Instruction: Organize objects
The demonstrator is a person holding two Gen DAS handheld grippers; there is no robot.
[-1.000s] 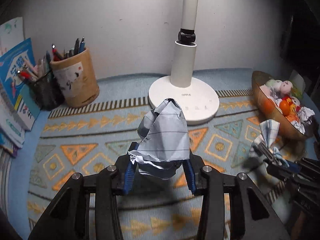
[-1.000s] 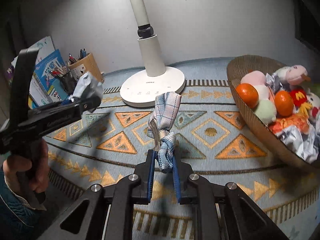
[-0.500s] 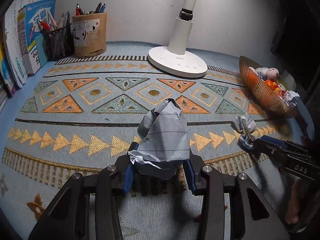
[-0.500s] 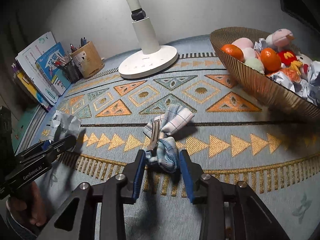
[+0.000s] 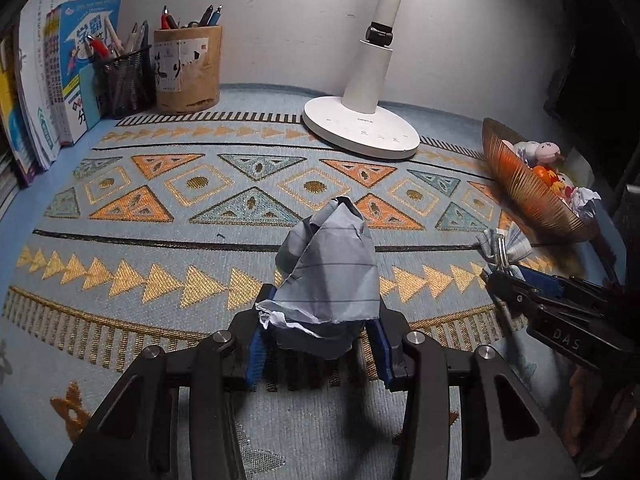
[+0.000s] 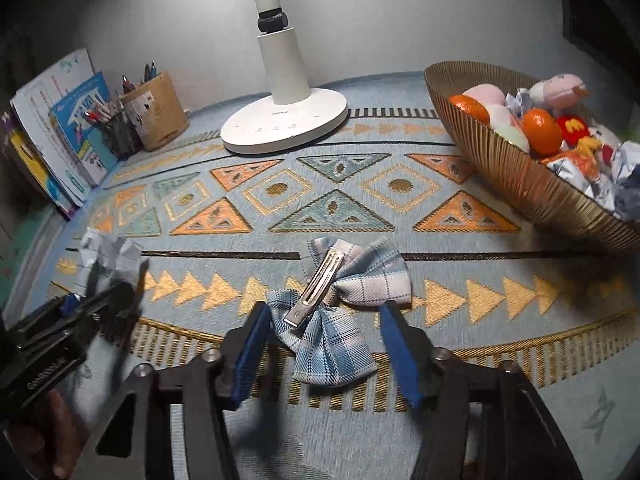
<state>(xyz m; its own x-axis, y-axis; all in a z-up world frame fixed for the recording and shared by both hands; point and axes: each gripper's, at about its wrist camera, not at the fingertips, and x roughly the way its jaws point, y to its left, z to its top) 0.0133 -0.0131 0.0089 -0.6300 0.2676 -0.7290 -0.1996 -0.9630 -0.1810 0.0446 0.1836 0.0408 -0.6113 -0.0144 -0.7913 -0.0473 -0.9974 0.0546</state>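
My left gripper (image 5: 318,350) is clamping paper (image 5: 328,276); my right gripper (image 6: 326,354) is gaping around the bow (image 6: 340,304); the bowl (image 6: 516,176) is holding oranges (image 6: 542,130), toys (image 6: 562,88).

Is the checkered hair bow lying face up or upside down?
Upside down. The hair bow lies on the mat with its metal clip facing up.

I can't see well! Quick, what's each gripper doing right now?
Left gripper: shut on the crumpled paper.
Right gripper: open, with the plaid bow clip lying loose between its fingers.
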